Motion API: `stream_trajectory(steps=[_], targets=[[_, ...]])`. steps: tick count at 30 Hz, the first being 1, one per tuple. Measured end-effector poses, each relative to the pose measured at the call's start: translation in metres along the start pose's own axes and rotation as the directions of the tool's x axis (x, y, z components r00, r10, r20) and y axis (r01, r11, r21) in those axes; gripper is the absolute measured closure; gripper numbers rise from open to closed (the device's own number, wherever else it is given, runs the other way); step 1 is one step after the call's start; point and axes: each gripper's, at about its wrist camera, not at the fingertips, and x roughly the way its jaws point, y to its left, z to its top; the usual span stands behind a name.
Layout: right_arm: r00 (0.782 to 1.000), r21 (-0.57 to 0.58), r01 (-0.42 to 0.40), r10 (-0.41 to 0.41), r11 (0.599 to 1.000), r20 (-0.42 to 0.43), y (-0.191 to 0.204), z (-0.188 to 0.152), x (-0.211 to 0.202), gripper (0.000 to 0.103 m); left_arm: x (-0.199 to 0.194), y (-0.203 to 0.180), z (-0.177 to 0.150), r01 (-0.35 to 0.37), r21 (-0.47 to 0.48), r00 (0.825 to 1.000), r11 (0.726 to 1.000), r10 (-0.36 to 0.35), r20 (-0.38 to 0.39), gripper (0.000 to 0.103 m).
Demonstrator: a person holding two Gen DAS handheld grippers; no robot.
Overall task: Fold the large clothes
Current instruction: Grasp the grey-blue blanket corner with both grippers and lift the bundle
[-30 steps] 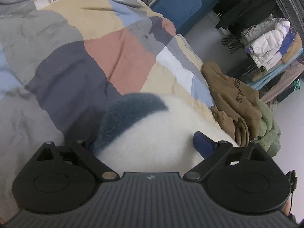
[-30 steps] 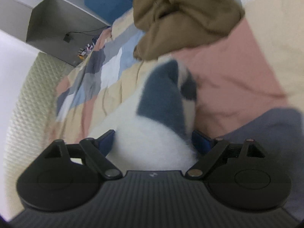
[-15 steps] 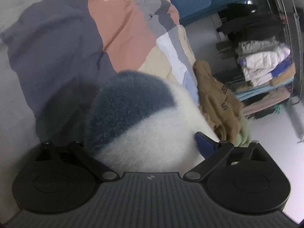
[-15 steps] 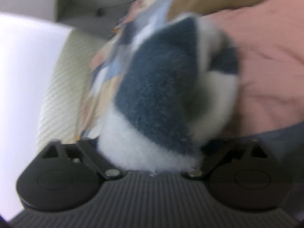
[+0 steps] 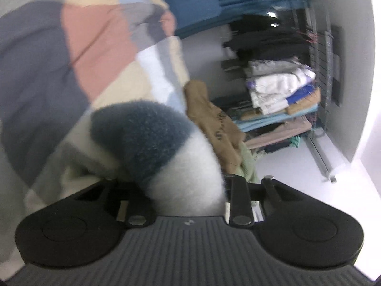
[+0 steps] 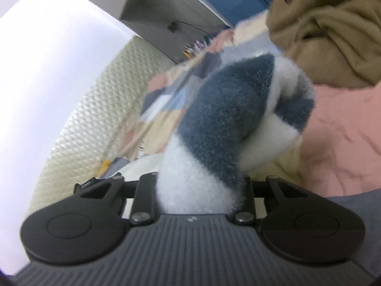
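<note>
A: How do we carry this step well? Start at the tongs.

B: Our left tongs (image 5: 188, 190) are drawn in tight on a thick bunch of the fleece garment (image 5: 166, 147), white with a slate-blue panel. The pile bulges out at twelve o'clock from the jaws, so we judge the grip secure. Our right tongs (image 6: 200, 190) are closed down the same way on another bunch of the fleece garment (image 6: 226, 124), which rises to one o'clock and curls over.

A: So both hold it. What matters next?

B: We judge we are mid-lift, carrying an edge across to make a fold. We should keep both tongs level and the span between them taut, so the fleece lays down flat and not in a roll. It is bulky stuff; a pinch that gathers too many layers will probably leave a lump.

A: And beyond the garment?

B: Under it lies the bed with its patchwork quilt (image 5: 100, 47), filling ten to twelve o'clock in the left view. A brown hoodie (image 6: 333, 35) sits at two o'clock in the right view, close to the fleece; we cannot tell if they touch. We should set the fold down clear of it. A rack of clothes (image 5: 281, 90) stands farther off at two o'clock in the left view.
</note>
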Motion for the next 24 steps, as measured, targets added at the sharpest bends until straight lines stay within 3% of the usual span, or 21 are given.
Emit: stream_trajectory(steps=[5, 11, 17, 24], targets=[[0.997, -0.065, -0.011, 0.016, 0.998, 0.076, 0.026, 0.014, -0.046, 0.073, 0.013, -0.038, -0.010, 0.046, 0.043, 0.999, 0.998, -0.045, -0.030, 0.072], [0.979, -0.098, 0.032, -0.012, 0.995, 0.202, 0.045, 0.045, -0.111, 0.073, 0.062, -0.104, -0.019, 0.143, 0.089, 0.988, 0.986, -0.137, -0.069, 0.072], [0.941, -0.055, 0.124, -0.100, 0.991, 0.324, 0.023, 0.067, -0.192, 0.073, 0.158, -0.167, -0.046, 0.211, 0.127, 0.968, 0.969, -0.189, -0.168, 0.072], [0.874, 0.060, 0.216, -0.220, 0.975, 0.433, -0.039, 0.080, -0.266, 0.073, 0.294, -0.217, -0.102, 0.247, 0.152, 0.931, 0.957, -0.191, -0.312, 0.072]])
